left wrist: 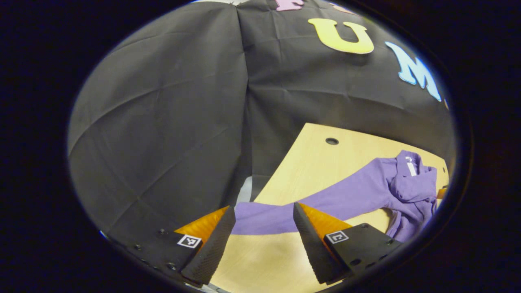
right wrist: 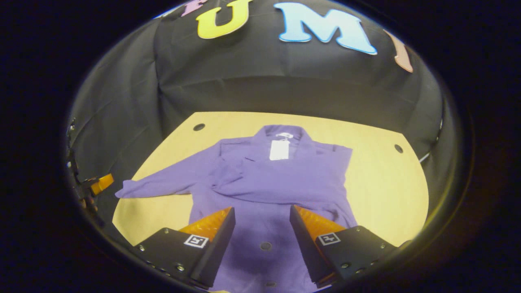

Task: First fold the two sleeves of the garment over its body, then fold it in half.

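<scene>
A purple button shirt (right wrist: 268,179) lies flat on the wooden table (right wrist: 378,187), collar and white tag (right wrist: 279,149) toward the far wall. One sleeve is folded across its chest (right wrist: 285,185). The other sleeve (right wrist: 158,181) stretches out to the left, its cuff at the table's edge. My right gripper (right wrist: 260,221) hovers open over the shirt's lower front with nothing between its fingers. In the left gripper view, my left gripper (left wrist: 263,219) is open just above the outstretched sleeve (left wrist: 325,199), near its cuff end (left wrist: 252,219). The left gripper (right wrist: 95,185) also peeks in at the far left of the right gripper view.
The table has round holes near its far corners (right wrist: 199,127) (right wrist: 399,148). Black cloth walls close in behind and to the left (left wrist: 163,122). Bare wood lies to the right of the shirt (right wrist: 386,203) and in front of the sleeve (left wrist: 264,256).
</scene>
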